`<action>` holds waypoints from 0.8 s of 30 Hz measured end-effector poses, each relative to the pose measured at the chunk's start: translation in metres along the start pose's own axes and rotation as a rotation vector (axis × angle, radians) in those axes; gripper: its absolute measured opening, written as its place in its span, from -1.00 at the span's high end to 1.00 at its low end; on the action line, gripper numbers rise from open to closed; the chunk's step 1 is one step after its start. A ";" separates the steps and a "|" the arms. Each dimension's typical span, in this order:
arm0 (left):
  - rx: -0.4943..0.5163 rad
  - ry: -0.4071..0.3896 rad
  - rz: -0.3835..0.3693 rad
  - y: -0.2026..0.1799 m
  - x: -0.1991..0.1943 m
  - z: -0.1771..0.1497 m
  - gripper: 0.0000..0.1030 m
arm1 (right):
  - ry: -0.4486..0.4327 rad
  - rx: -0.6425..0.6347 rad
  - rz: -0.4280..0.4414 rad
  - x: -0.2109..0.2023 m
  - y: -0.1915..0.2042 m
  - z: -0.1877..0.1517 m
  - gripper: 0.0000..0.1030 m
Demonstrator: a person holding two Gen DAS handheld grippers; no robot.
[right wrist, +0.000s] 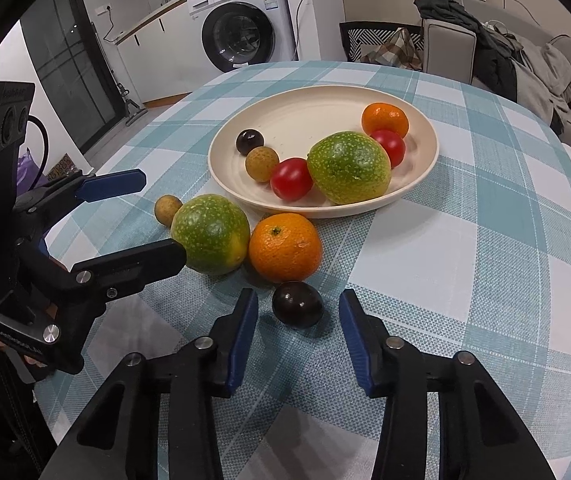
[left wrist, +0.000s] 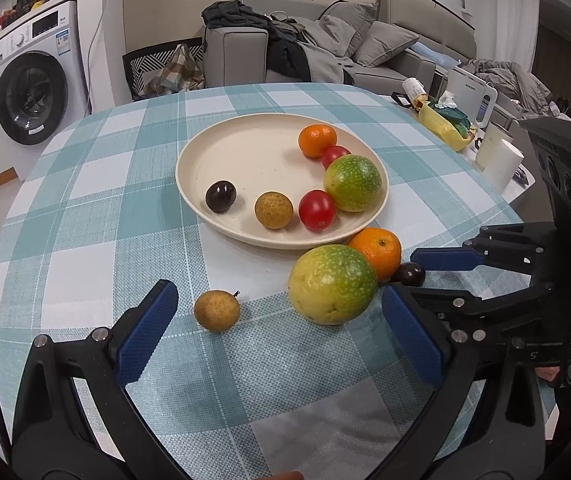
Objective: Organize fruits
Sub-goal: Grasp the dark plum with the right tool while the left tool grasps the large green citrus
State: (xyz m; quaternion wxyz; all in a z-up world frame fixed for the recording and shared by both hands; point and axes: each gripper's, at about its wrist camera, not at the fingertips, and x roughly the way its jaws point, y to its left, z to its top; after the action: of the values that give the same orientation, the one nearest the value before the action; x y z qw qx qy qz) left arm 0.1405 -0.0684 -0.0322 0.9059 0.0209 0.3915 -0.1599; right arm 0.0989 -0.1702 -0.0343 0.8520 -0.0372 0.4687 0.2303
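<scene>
A cream plate (left wrist: 213, 152) (right wrist: 317, 104) holds an orange, two red tomatoes, a green-yellow fruit, a tan longan and a dark grape. On the cloth in front of it lie a green-yellow fruit (left wrist: 331, 284) (right wrist: 210, 234), an orange (left wrist: 377, 253) (right wrist: 285, 247), a dark grape (left wrist: 409, 274) (right wrist: 297, 304) and a tan longan (left wrist: 216, 310) (right wrist: 167, 209). My left gripper (left wrist: 279, 320) (right wrist: 141, 220) is open, its jaws either side of the longan and green fruit. My right gripper (right wrist: 298, 332) (left wrist: 405, 276) is open, its jaws flanking the dark grape.
The round table has a blue-and-white check cloth (left wrist: 85, 240) (right wrist: 485, 240). A yellow bag (left wrist: 443, 120), white kettle (left wrist: 471, 96) and white cup (left wrist: 501, 162) stand at its far right. A washing machine (right wrist: 241, 28), chair (left wrist: 157, 68) and sofa (left wrist: 365, 40) lie beyond.
</scene>
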 end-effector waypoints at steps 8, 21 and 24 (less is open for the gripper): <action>-0.005 0.000 -0.001 0.001 0.001 0.000 -0.98 | 0.003 -0.032 -0.008 0.001 0.007 -0.001 0.33; 0.009 0.004 0.001 -0.006 0.006 -0.002 -0.96 | -0.006 -0.053 -0.025 -0.003 0.005 -0.001 0.48; 0.007 0.009 0.000 -0.008 0.008 -0.002 -0.96 | -0.017 -0.049 -0.026 -0.007 0.003 -0.002 0.48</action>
State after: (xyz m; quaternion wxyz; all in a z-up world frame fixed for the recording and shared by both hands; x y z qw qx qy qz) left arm 0.1416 -0.0782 -0.0392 0.9040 0.0248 0.3952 -0.1612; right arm 0.0932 -0.1709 -0.0287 0.8577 -0.0623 0.4552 0.2309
